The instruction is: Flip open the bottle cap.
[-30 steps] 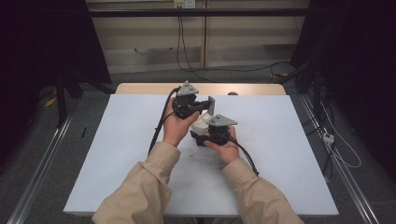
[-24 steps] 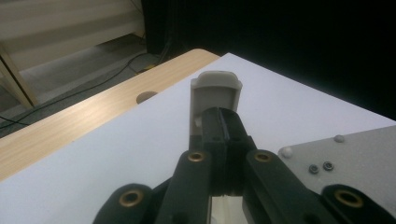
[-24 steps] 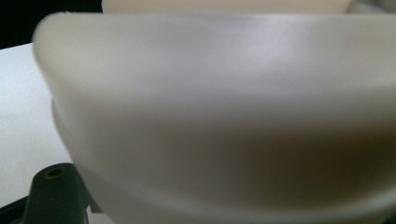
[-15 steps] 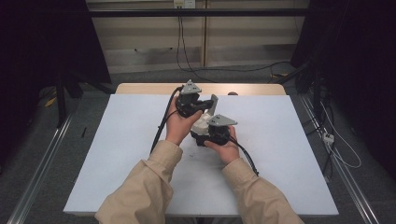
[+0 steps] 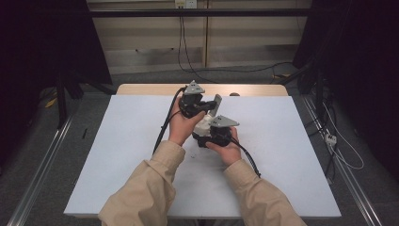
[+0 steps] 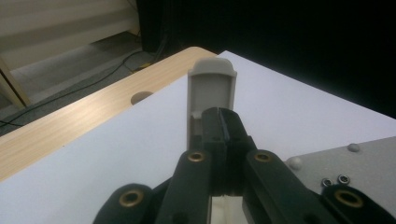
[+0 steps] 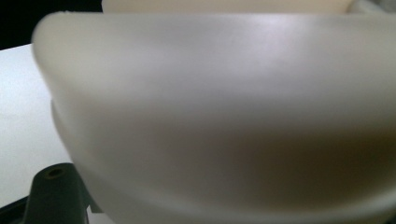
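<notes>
My left gripper (image 5: 209, 106) is at mid-table, with its black jaws (image 6: 223, 127) shut on a thin flat grey piece (image 6: 211, 86) with a rounded top end. The piece (image 5: 217, 104) stands tilted above a white rounded object (image 5: 203, 125). Just in front of it, my right gripper (image 5: 210, 135) is up against that object under its grey plate (image 5: 224, 121). Seen very close in the right gripper view, the object is a smooth, blurred white curve (image 7: 224, 107) that hides the fingertips. Part of one black jaw pokes out at the lower left of that view. Both hands are nearly touching.
The white table top (image 5: 291, 155) has bare room to the left, right and front. A wooden strip (image 5: 141, 89) with a round hole (image 6: 140, 97) runs along its far edge. A black cable (image 5: 162, 132) trails from each gripper toward the person.
The left gripper and the grey piece have edged slightly to the right. The right gripper and the white object have stayed put.
</notes>
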A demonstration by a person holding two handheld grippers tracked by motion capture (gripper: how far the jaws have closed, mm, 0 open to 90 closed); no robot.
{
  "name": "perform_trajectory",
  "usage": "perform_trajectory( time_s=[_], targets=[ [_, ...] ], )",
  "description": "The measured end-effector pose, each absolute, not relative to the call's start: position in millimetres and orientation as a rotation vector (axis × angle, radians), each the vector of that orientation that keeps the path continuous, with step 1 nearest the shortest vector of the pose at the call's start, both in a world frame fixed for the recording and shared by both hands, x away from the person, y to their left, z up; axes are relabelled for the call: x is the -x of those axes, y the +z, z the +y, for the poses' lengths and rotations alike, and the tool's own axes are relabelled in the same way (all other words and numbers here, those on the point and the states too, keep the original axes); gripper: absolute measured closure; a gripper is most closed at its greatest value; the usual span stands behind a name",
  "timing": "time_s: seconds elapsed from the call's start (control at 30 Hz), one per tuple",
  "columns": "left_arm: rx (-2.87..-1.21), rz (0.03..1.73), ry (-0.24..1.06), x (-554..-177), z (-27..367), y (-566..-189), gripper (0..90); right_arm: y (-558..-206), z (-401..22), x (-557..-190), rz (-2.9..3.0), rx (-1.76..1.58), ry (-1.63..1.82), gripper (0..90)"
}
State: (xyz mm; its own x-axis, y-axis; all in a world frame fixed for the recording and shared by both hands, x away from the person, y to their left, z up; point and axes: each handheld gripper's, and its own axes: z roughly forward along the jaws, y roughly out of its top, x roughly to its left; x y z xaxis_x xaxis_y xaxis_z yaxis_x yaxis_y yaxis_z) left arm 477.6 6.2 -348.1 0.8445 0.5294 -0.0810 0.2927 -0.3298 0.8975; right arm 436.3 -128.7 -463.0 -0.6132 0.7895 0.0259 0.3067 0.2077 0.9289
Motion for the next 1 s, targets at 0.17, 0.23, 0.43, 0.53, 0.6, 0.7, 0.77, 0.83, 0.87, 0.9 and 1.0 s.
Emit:
perform_trajectory(
  time_s=[0.17,0.23,0.43,0.53,0.6,0.7,0.77,0.83,0.87,0.9,1.0],
  targets=[
    [-1.935,0.609,0.265,-479.7,4.6,-348.9,90.0,-462.9,-128.8,-436.4,2.028,-1.016,1.395,19.0],
    [-1.942,0.608,0.264,-480.7,3.6,-348.8,90.0,-462.9,-128.9,-436.4,2.027,-1.016,1.395,19.0],
    [-1.937,0.609,0.252,-483.1,2.2,-350.3,90.0,-462.9,-128.9,-436.4,2.028,-1.017,1.396,19.0],
    [-1.942,0.611,0.251,-483.7,1.5,-350.4,90.0,-463.0,-129.1,-436.5,2.027,-1.019,1.396,19.0],
    [-1.942,0.608,0.251,-484.6,1.1,-351.0,90.0,-463.0,-129.0,-436.5,2.027,-1.018,1.396,19.0],
    [-1.948,0.611,0.251,-485.4,0.9,-352.0,90.0,-463.0,-129.1,-436.6,2.027,-1.019,1.396,19.0],
    [-1.953,0.606,0.250,-485.9,0.7,-352.4,90.0,-463.0,-129.1,-436.6,2.027,-1.020,1.397,19.0],
    [-1.951,0.607,0.252,-486.1,0.2,-353.0,90.0,-462.9,-129.1,-436.5,2.027,-1.020,1.397,19.0],
    [-1.952,0.605,0.249,-486.3,0.3,-353.1,90.0,-462.9,-129.1,-436.5,2.027,-1.020,1.397,19.0],
    [-1.951,0.606,0.248,-486.5,0.2,-353.2,90.0,-462.9,-129.1,-436.5,2.027,-1.020,1.397,19.0],
    [-1.951,0.605,0.248,-486.8,-0.4,-353.4,90.0,-462.9,-129.1,-436.5,2.027,-1.020,1.396,19.0]
  ],
)
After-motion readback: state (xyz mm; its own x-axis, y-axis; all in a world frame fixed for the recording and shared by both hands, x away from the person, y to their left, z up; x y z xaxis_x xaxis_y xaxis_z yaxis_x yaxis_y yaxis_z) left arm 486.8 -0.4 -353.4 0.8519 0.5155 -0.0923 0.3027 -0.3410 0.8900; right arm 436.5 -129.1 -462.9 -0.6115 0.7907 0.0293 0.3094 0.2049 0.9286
